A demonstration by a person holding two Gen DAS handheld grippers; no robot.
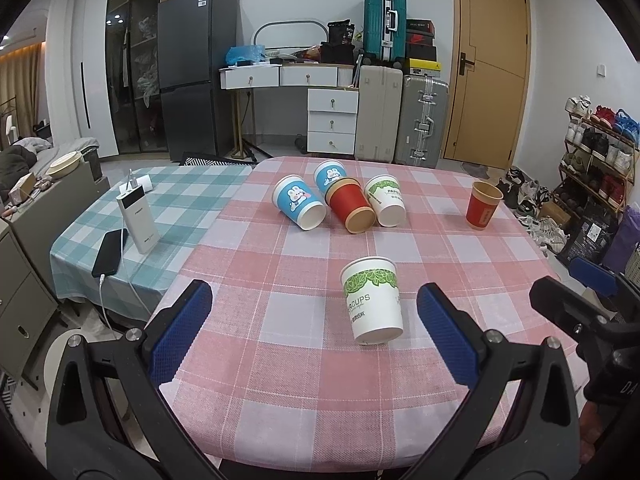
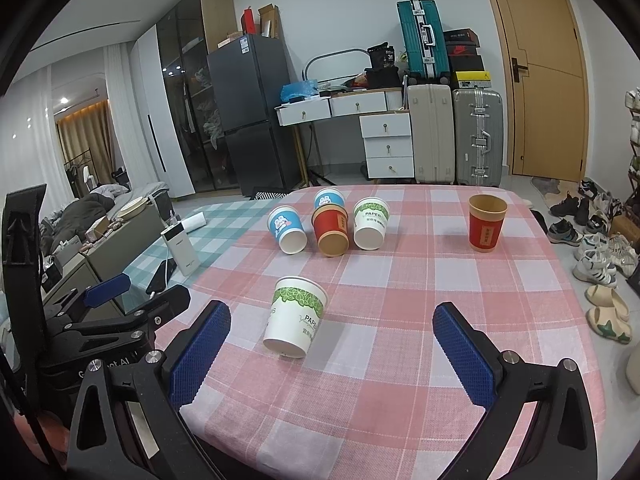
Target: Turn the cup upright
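Note:
A white paper cup with a green leaf band (image 1: 373, 300) stands upright on the pink checked tablecloth (image 1: 280, 392), near the front; it also shows in the right wrist view (image 2: 297, 317). My left gripper (image 1: 314, 334) is open and empty, just short of this cup. My right gripper (image 2: 334, 356) is open and empty, the cup ahead and to its left. A red cup (image 1: 482, 205) stands upright at the right (image 2: 486, 223). Several cups lie on their sides at the back: two blue (image 1: 298, 202), one red (image 1: 351, 207), one white-green (image 1: 386, 200).
A power bank (image 1: 138, 216) and a phone (image 1: 111, 251) lie on the green checked table to the left. The right gripper's body (image 1: 588, 312) is at the right edge of the left wrist view. Shoes and a rack (image 1: 596, 152) stand right of the table.

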